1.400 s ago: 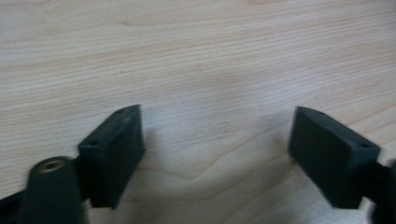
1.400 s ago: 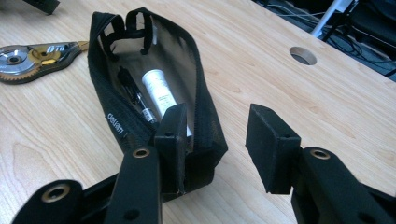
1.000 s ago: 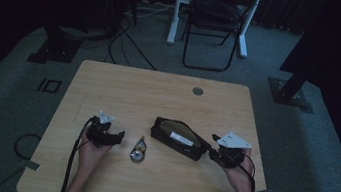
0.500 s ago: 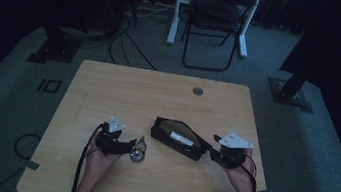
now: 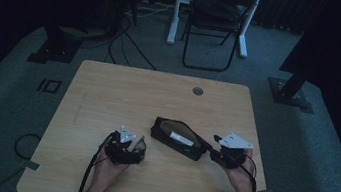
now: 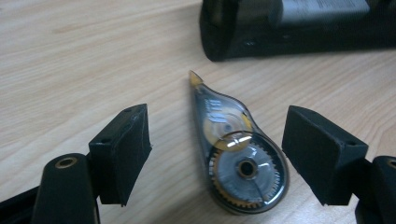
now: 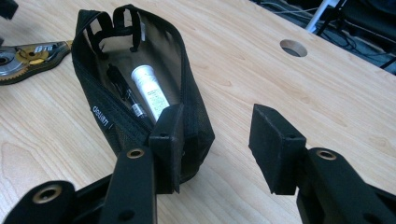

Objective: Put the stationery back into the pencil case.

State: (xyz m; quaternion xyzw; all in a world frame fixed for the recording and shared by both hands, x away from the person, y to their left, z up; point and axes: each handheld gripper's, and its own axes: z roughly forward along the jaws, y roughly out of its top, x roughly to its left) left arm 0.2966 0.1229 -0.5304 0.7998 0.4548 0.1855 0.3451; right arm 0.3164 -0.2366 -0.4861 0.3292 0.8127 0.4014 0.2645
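High view is showing the left claw (image 5: 137,148) at the near-left part of the desk (image 5: 107,97), standing over the correction tape dispenser (image 5: 140,145). I am bracketing that dispenser: in the left gripper view it (image 6: 236,158) is lying flat on the wood between the two black jaws, which are standing partly open with clear gaps on both sides, so nothing is gripped. Its pointed tip is aiming away from me, toward the black pencil case (image 6: 299,28).

For a sound pick, I am judging that the pads should close across the round gear end, where the body is widest and stiffest, not on the tapered nose. I am keeping the claw low enough that the pads meet the shell's edges and do not ride over its top. The casing looks smooth, so I am expecting it to skate if one pad lands first; centring matters.

Moving right, the pencil case (image 5: 177,138) is lying mid-desk, unzipped, with a white tube (image 7: 150,91) and a dark pen (image 7: 123,91) inside. The right claw (image 7: 217,140) is sitting at the case's near end, jaws spread, one pad against the mesh wall (image 7: 191,116) and the other clear over bare wood, so it is not clamping anything. I am treating it as a brace that keeps the mouth open for the drop.
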